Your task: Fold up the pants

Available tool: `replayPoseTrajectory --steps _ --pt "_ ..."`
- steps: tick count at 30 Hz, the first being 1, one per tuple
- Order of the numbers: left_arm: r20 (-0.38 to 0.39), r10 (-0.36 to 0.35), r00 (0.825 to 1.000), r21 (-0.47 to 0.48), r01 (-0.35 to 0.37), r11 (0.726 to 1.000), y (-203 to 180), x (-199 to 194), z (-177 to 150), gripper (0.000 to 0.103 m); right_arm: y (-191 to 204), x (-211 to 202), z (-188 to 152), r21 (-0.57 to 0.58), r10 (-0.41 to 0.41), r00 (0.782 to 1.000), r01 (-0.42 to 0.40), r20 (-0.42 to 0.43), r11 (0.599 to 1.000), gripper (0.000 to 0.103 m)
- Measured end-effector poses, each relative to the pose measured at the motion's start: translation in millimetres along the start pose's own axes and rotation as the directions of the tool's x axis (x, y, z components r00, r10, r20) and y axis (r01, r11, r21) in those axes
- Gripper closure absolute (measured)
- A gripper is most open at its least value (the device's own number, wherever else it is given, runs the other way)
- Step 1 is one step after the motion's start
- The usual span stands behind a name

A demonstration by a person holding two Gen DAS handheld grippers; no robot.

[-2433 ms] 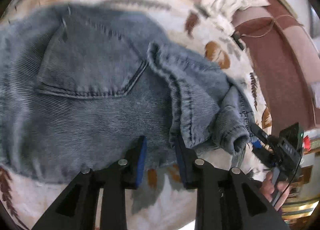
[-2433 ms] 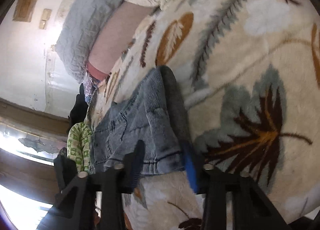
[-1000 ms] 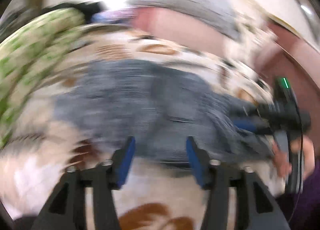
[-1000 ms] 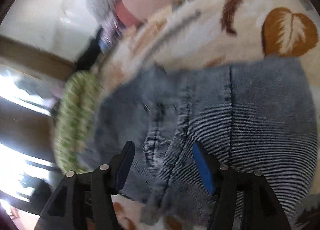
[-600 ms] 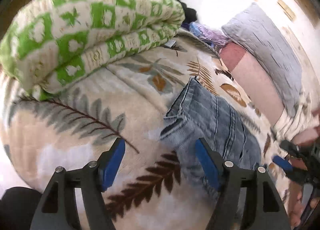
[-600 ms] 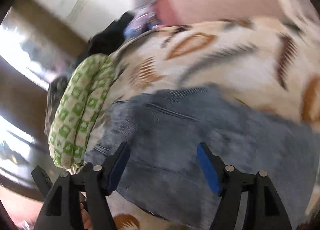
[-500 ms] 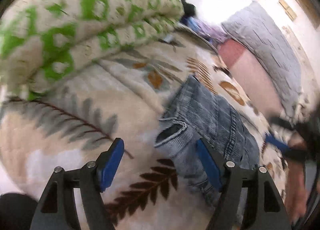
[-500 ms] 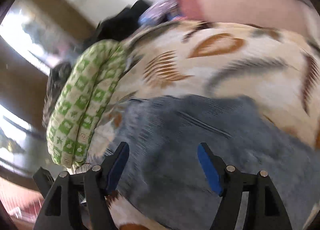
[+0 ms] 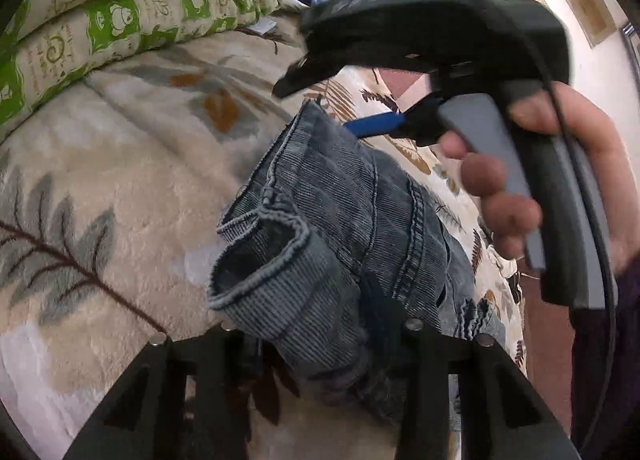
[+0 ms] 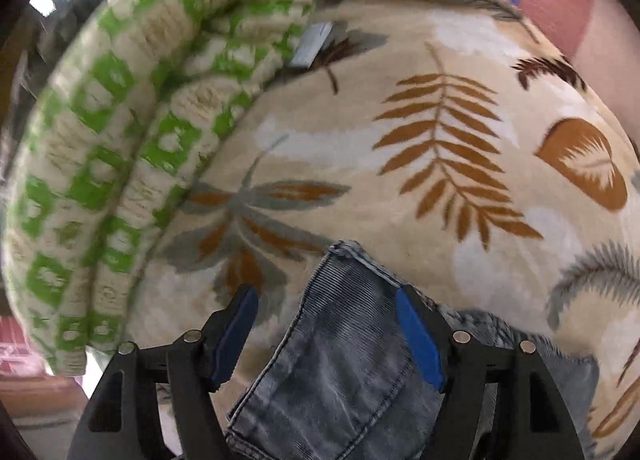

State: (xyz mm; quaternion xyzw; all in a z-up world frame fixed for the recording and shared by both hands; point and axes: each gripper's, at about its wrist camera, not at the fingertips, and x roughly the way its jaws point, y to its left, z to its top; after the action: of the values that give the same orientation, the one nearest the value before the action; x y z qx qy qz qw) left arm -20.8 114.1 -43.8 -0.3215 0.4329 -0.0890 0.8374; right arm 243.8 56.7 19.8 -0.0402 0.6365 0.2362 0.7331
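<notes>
Left tool (image 9: 316,324): fingers closed in on a bunched jeans cuff (image 9: 280,284), denim packed between them. Blue pads are hidden by the fabric, but it looks clamped on the cuff.

Right tool (image 10: 324,336): fingers spread wide, blue pads (image 10: 420,340) visible and bare. It hovers over a flat denim panel, one pad at the fabric's edge, nothing pinched. From the left wrist view the right tool (image 9: 372,123) sits just past the far end of the jeans, with the person's hand (image 9: 552,179) wrapped round its grip and a green light on top of the body.

Jeans (image 9: 360,211): lying on the bed, on a cream blanket with a leaf print (image 10: 440,163). They are folded into a narrow strip running away from the left tool. The cuff end is rolled open and raised at the near side; the rest lies flat on the blanket.

Green-and-cream checked quilt (image 10: 120,147), folded thick, sits along the bed's edge beside the jeans, apart from them. Small white tag (image 10: 312,44) shows at the quilt's edge.
</notes>
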Motion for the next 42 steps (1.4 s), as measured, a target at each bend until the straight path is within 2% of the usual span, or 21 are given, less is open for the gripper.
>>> replayPoseTrajectory --steps 3,5,8,10,16,19,20,22,25,27,28,30,31,34,37,42 --pt "-0.001 -0.02 1.0 -0.02 0.02 1.0 4 0 0 0.069 1 21 3 -0.039 -0.073 0.995 0.071 -0.068 0.997 0.029" --pt "0.002 -0.021 1.0 -0.012 0.021 1.0 4 2 0 0.072 -2 27 0 -0.044 -0.086 0.994 0.083 -0.066 0.996 0.034" --pt "0.008 -0.018 1.0 -0.005 0.018 1.0 2 6 2 0.074 -2 27 -10 -0.079 -0.127 0.991 0.123 -0.044 0.989 0.054" --pt "0.015 -0.02 1.0 0.0 0.02 1.0 -1 6 2 0.076 -2 22 -17 -0.102 -0.186 0.982 0.183 -0.019 0.978 0.081" --pt "0.069 -0.023 0.997 0.089 0.017 0.996 -17 -1 -1 0.081 -14 -29 -51 -0.056 -0.201 0.971 0.209 0.128 0.976 0.089" --pt "0.122 -0.041 0.992 0.172 0.02 0.985 -31 -11 -1 0.083 -26 -66 -72 -0.019 -0.194 0.96 0.202 0.201 0.979 0.09" --pt "0.144 -0.053 0.988 0.209 0.022 0.978 -39 -18 -5 0.083 -28 -78 -76 -0.005 -0.192 0.956 0.198 0.222 0.98 0.094" --pt "0.181 -0.08 0.98 0.292 0.025 0.956 -57 -27 -10 0.083 -44 -106 -90 0.037 -0.182 0.944 0.179 0.275 0.983 0.096" --pt "0.206 -0.149 0.967 0.418 0.051 0.907 -86 -38 -26 0.083 -65 -139 -118 0.083 -0.172 0.922 0.153 0.347 0.985 0.096" --pt "0.197 -0.183 0.963 0.51 0.059 0.858 -111 -43 -39 0.083 -83 -158 -143 0.12 -0.17 0.903 0.133 0.394 0.984 0.096" --pt "0.185 -0.204 0.961 0.564 0.066 0.823 -127 -45 -50 0.083 -92 -164 -154 0.143 -0.173 0.893 0.124 0.416 0.982 0.096" --pt "0.162 -0.234 0.959 0.63 0.082 0.772 -146 -46 -69 0.083 -119 -179 -185 0.208 -0.185 0.867 0.096 0.462 0.973 0.096" --pt "0.137 -0.251 0.958 0.671 0.097 0.735 -162 -44 -83 0.083 -130 -183 -199 0.236 -0.191 0.858 0.084 0.477 0.968 0.096" --pt "0.053 -0.269 0.962 0.731 0.146 0.667 -197 -30 -111 0.083 -170 -195 -240 0.318 -0.205 0.836 0.039 0.509 0.947 0.096" --pt "-0.03 -0.265 0.964 0.755 0.196 0.626 -230 -8 -132 0.083 -210 -197 -276 0.387 -0.21 0.825 -0.012 0.525 0.922 0.096" --pt "-0.102 -0.251 0.963 0.793 0.231 0.563 -266 19 -160 0.083 -267 -189 -320 0.477 -0.204 0.813 -0.102 0.546 0.873 0.096"
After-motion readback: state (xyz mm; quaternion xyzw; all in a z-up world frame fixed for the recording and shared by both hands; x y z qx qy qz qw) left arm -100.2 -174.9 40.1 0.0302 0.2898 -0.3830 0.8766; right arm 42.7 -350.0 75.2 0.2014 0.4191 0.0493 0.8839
